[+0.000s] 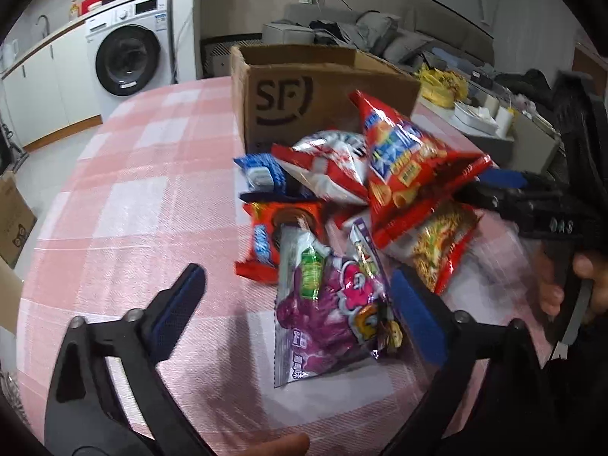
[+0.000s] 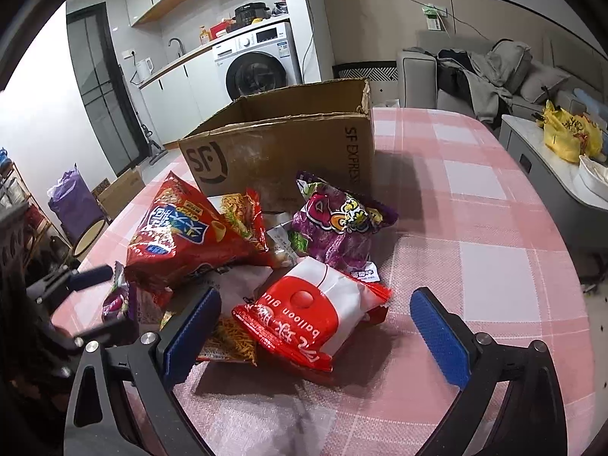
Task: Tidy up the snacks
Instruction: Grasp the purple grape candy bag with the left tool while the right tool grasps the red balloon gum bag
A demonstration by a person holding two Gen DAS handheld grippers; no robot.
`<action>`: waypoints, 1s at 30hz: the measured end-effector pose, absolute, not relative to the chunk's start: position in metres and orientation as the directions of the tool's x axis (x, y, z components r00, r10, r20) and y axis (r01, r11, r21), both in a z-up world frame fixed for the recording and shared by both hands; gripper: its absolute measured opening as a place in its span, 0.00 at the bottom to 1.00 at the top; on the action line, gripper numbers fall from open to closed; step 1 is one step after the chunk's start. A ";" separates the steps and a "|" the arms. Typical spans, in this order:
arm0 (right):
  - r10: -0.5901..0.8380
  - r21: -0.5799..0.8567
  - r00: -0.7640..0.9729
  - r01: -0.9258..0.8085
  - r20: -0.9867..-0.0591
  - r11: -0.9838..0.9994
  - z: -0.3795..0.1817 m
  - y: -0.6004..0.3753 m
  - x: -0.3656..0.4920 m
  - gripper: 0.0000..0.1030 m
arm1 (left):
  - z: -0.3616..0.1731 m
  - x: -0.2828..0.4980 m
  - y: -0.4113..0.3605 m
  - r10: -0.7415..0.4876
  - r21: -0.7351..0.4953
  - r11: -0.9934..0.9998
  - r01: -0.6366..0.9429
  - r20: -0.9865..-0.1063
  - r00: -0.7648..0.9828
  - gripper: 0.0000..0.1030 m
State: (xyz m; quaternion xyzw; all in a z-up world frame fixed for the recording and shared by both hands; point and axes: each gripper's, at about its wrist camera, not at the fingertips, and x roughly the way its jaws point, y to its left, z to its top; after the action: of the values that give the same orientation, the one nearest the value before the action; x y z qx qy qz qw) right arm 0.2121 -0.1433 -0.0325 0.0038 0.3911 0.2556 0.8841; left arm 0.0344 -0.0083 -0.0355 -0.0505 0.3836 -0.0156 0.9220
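A pile of snack packets lies on the pink checked tablecloth [image 1: 125, 205] in front of an open SF cardboard box [image 1: 304, 91]. My left gripper [image 1: 296, 304] is open, its jaws either side of a purple candy packet [image 1: 334, 304]. My right gripper [image 2: 315, 323] is open around a red-and-white balloon-gum packet [image 2: 315, 315]. A red chips bag [image 2: 182, 235] leans on the pile; it also shows in the left wrist view [image 1: 402, 163]. A second purple packet [image 2: 334, 228] lies by the box [image 2: 285, 140]. The right gripper shows at the right of the left wrist view [image 1: 532, 197].
A noodle packet [image 1: 440, 250], an orange-red wafer packet [image 1: 273, 243] and a blue packet [image 1: 262, 171] are in the pile. A washing machine [image 1: 129, 57] and a sofa [image 2: 494, 72] stand beyond the table. A side counter with a yellow bag [image 2: 566, 133] is at right.
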 end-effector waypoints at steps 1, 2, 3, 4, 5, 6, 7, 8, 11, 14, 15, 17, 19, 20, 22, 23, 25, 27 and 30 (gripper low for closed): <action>0.461 0.215 0.554 -0.451 -0.694 0.866 -0.034 -0.142 0.214 0.96 | -0.036 0.034 -0.009 -0.084 -0.116 0.993 0.003 -0.706 0.703 0.85; 0.463 0.219 0.548 -0.452 -0.696 0.865 -0.036 -0.142 0.215 0.94 | -0.037 0.034 -0.010 -0.104 -0.126 0.992 0.020 -0.704 0.702 0.83; 0.461 0.218 0.547 -0.450 -0.699 0.866 -0.037 -0.141 0.216 0.93 | -0.038 0.035 -0.010 -0.120 -0.131 0.991 0.037 -0.703 0.702 0.78; 0.457 0.218 0.546 -0.446 -0.702 0.868 -0.038 -0.140 0.218 0.91 | -0.038 0.035 -0.011 -0.129 -0.138 0.989 0.044 -0.699 0.703 0.72; 0.459 0.224 0.540 -0.444 -0.705 0.867 -0.039 -0.139 0.220 0.89 | -0.037 0.035 -0.010 -0.143 -0.150 0.987 0.051 -0.700 0.700 0.69; 0.464 0.231 0.536 -0.445 -0.706 0.865 -0.040 -0.139 0.220 0.86 | -0.037 0.036 -0.010 -0.159 -0.163 0.985 0.062 -0.702 0.695 0.64; 0.464 0.233 0.534 -0.445 -0.707 0.865 -0.040 -0.140 0.220 0.85 | -0.037 0.036 -0.010 -0.174 -0.172 0.982 0.072 -0.704 0.688 0.57; 0.465 0.232 0.535 -0.446 -0.705 0.864 -0.040 -0.140 0.220 0.85 | -0.037 0.036 -0.012 -0.203 -0.190 0.977 0.095 -0.705 0.679 0.53; 0.473 0.241 0.535 -0.446 -0.700 0.862 -0.039 -0.142 0.219 0.82 | -0.035 0.034 -0.017 -0.203 -0.170 0.979 0.117 -0.704 0.681 0.46; 0.485 0.256 0.531 -0.448 -0.695 0.856 -0.040 -0.144 0.217 0.77 | -0.033 0.032 -0.018 -0.213 -0.173 0.977 0.128 -0.695 0.687 0.42; 0.492 0.265 0.530 -0.448 -0.690 0.854 -0.041 -0.145 0.216 0.75 | -0.033 0.031 -0.017 -0.219 -0.181 0.975 0.128 -0.692 0.688 0.41; 0.503 0.276 0.533 -0.449 -0.680 0.850 -0.041 -0.148 0.215 0.71 | -0.031 0.029 -0.016 -0.221 -0.185 0.974 0.128 -0.688 0.691 0.41; 0.515 0.282 0.534 -0.459 -0.670 0.843 -0.041 -0.150 0.212 0.67 | -0.028 0.026 -0.014 -0.216 -0.184 0.975 0.122 -0.675 0.705 0.41; 0.524 0.288 0.530 -0.465 -0.667 0.837 -0.041 -0.150 0.212 0.65 | -0.027 0.026 -0.014 -0.214 -0.182 0.976 0.121 -0.674 0.707 0.41; 0.534 0.296 0.527 -0.471 -0.661 0.831 -0.041 -0.151 0.210 0.60 | -0.025 0.024 -0.015 -0.213 -0.184 0.976 0.119 -0.669 0.712 0.41; 0.536 0.295 0.529 -0.474 -0.658 0.830 -0.041 -0.151 0.209 0.59 | -0.023 0.023 -0.015 -0.211 -0.181 0.976 0.120 -0.663 0.718 0.41; 0.547 0.302 0.528 -0.480 -0.650 0.823 -0.039 -0.152 0.208 0.57 | -0.020 0.020 -0.015 -0.204 -0.175 0.978 0.116 -0.655 0.728 0.41; 0.551 0.304 0.538 -0.482 -0.637 0.822 -0.035 -0.154 0.205 0.56 | -0.017 0.018 -0.015 -0.207 -0.177 0.977 0.119 -0.647 0.734 0.41; 0.574 0.323 0.551 -0.490 -0.606 0.810 -0.028 -0.159 0.200 0.56 | -0.013 0.016 -0.012 -0.206 -0.182 0.977 0.115 -0.639 0.742 0.40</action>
State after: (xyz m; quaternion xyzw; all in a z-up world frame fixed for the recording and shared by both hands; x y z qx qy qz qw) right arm 0.1999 -0.1587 -0.0284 0.0580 0.3647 0.3028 0.8786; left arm 0.0160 -0.0125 -0.0126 -0.0653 0.3490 -0.0861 0.9309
